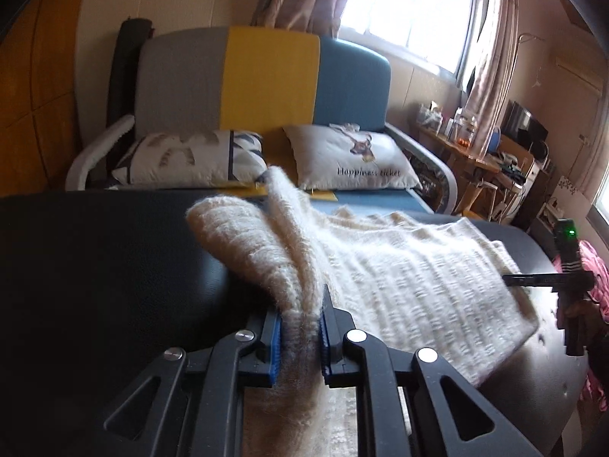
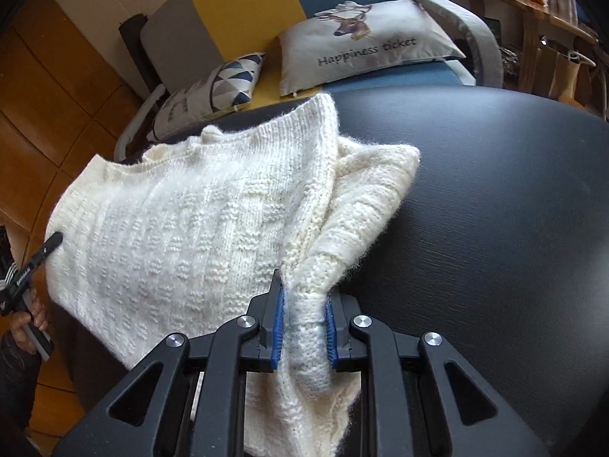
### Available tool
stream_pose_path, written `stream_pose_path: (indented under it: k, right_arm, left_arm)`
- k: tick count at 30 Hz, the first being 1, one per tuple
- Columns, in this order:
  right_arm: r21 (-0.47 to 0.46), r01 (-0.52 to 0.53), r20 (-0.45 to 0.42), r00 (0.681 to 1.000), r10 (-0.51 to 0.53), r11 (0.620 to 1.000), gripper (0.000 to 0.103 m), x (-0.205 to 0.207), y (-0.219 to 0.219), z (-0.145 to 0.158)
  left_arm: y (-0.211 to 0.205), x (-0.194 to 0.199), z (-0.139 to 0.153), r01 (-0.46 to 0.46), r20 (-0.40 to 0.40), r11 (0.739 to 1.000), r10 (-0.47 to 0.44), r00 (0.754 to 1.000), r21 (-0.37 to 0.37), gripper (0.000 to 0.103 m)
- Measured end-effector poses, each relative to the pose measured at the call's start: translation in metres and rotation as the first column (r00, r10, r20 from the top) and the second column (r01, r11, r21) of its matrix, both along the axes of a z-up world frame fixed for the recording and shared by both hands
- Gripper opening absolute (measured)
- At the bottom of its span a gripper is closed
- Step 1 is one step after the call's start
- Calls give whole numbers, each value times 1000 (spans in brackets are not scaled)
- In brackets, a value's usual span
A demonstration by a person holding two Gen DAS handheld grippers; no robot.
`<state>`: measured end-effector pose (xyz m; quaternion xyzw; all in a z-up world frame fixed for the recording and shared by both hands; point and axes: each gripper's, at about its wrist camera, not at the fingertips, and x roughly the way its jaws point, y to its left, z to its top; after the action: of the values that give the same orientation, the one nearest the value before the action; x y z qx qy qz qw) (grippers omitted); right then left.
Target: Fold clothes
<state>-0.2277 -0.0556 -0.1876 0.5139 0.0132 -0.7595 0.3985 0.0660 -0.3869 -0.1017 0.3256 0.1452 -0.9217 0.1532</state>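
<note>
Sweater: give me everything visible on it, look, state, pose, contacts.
The sweater is cream-white, fuzzy, chunky knit with ribbed and raised-stitch bands. It lies mostly spread on the black table, not yet folded flat. The left gripper is shut on a bunched edge, lifting a flap that curls over. The right gripper is shut on another gathered edge, pulling a ridge up from the body. Its far edge reaches the table's rim near the sofa. Which parts are the sleeves is unclear.

Window [image 1: 411, 3] backlight, fisheye-warped dark edges

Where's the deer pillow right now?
In the left wrist view, the deer pillow lies on the sofa beyond the black table, right of the patterned pillow.
</note>
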Motion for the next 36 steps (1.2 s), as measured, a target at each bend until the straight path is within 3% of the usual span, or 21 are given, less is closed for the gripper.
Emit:
stream_pose_path:
  k: [6, 12, 23, 27, 36]
  right_arm:
    - [-7, -116, -23, 993, 116, 993, 18, 17, -61, 5]
    - [-1, -214, -44, 976, 214, 977, 18, 35, -119, 12]
    - [81, -418, -121, 897, 425, 905, 18, 82, -240, 39]
    - [157, -470, -144, 859, 491, 868, 18, 102, -282, 41]
    - [320, -454, -183, 831, 525, 831, 18, 115, -316, 29]
  left_arm:
    - [-16, 54, 15, -100, -40, 994, 99, 994, -36, 14]
    - [-32, 116, 12, -213, -33, 977, 212, 977, -17, 14]
    - [-38, 226, -11, -443, -11, 893, 445, 895, 84, 15]
    - [-33, 250, -26, -491, 8, 860, 494, 869, 138, 15]
    - [-14, 271, -64, -516, 70, 825, 515, 854, 231, 15]
